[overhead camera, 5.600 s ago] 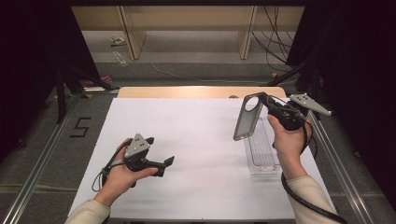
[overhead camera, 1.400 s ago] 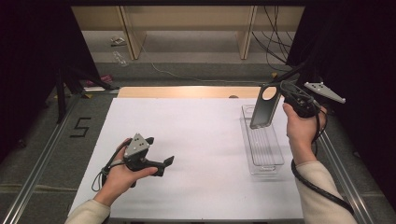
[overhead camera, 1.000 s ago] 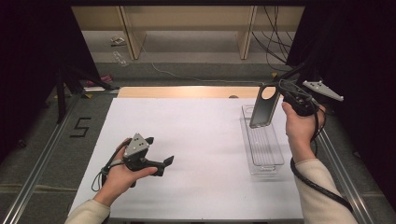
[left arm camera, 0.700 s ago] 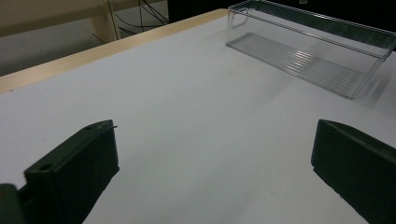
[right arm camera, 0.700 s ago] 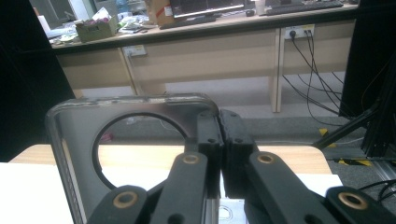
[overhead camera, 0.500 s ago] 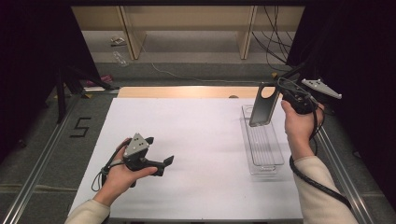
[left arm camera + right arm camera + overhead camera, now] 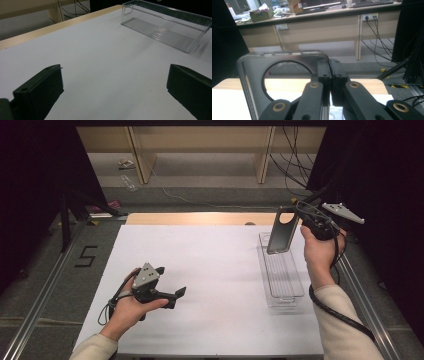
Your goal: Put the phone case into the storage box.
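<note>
A grey rectangular piece with a round hole [image 7: 281, 234] hangs upright over the far end of a long clear plastic bin [image 7: 283, 277] on the right of the white table. My right gripper [image 7: 296, 223] is shut on the piece's upper edge, beside the hole. In the right gripper view the jaws [image 7: 329, 72] pinch the rim of the piece [image 7: 252, 75]. My left gripper [image 7: 170, 281] rests low on the table at the left, open with nothing between its jaws. In the left gripper view the open gripper [image 7: 115, 82] faces the bin [image 7: 167, 27] across bare table.
The white table sheet [image 7: 215, 270] has a wooden strip [image 7: 200, 218] along its far edge. Metal rails run down both sides of the table. Beyond it stand wooden desk legs and loose cables on the floor.
Since the oldest frame my right hand has carried the piece right and toward the bin's far end. Over the last second nothing has visibly moved. The left gripper has stayed put.
</note>
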